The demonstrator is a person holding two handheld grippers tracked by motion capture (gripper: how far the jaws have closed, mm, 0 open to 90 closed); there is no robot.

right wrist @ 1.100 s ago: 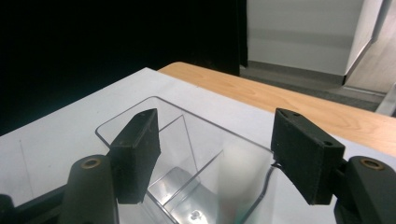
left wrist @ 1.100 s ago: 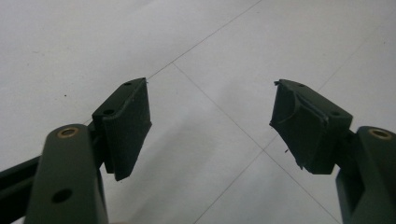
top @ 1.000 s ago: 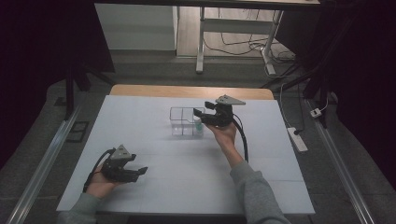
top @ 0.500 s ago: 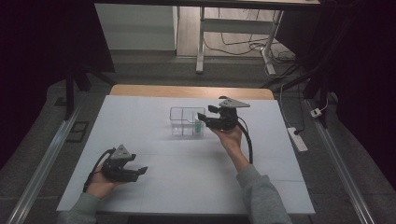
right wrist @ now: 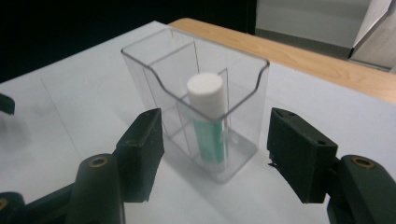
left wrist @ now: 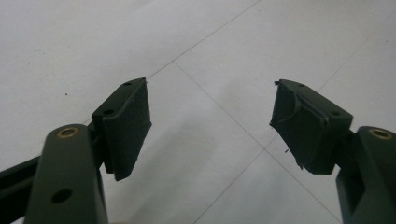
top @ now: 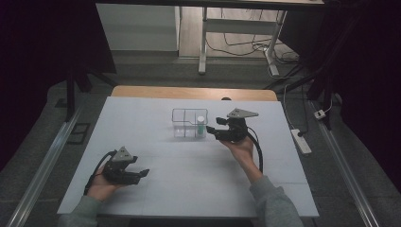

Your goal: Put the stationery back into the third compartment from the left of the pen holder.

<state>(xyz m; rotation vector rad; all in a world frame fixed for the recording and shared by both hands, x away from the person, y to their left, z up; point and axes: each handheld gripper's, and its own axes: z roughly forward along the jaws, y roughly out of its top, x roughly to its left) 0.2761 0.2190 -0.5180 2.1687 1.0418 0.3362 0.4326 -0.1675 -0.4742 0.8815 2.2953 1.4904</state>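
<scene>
A clear plastic box (top: 185, 124) with inner dividers stands on the white table (top: 189, 170), behind its middle. In its right compartment a green tube with a white cap (top: 201, 125) stands upright. My right gripper (top: 214, 127) lies level just right of the box and points at it. In the right gripper view the box (right wrist: 154, 79) and the tube (right wrist: 205, 95) stand right ahead of the right gripper (right wrist: 215, 149). Its jaws have just been closing a little but remain open; the pads touch nothing. My left gripper (top: 141, 170) rests open at the front left over bare table, as the left gripper (left wrist: 210, 126) view confirms.
A wooden strip (top: 194, 92) runs along the table's far edge. On the floor to the right lies a white power strip (top: 301, 141) with cables. A metal rail (top: 42, 161) runs along the left side. Desk legs (top: 203, 42) stand behind the table.
My right gripper has drawn back to the right, away from the box and a bit nearer the person, with its jaws slightly narrower. The left gripper has stayed put.
</scene>
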